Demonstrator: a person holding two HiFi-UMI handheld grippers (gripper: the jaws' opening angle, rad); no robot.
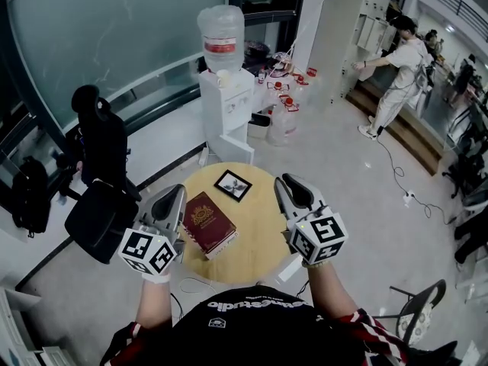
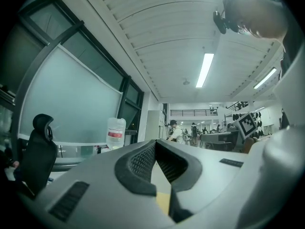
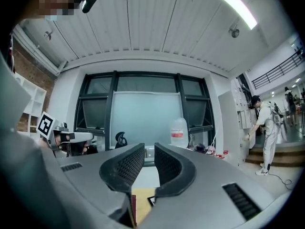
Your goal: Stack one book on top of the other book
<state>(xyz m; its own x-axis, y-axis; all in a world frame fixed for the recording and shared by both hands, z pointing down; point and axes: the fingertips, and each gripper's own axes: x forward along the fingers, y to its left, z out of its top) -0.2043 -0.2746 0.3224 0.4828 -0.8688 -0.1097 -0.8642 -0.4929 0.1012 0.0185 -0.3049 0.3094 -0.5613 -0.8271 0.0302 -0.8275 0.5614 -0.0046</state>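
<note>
Basically, red book lies slantwise by the round table's left edge; small black book at far edge; left gripper nearer, pinched closed, empty; right gripper slightly apart, empty.

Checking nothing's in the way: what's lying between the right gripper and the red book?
Nothing. In the head view, only bare tabletop shows between the right gripper and the red book.

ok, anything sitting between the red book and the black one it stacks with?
Nothing visible. Only bare top of the round table lies between the red book and the black book; they sit apart.
</note>
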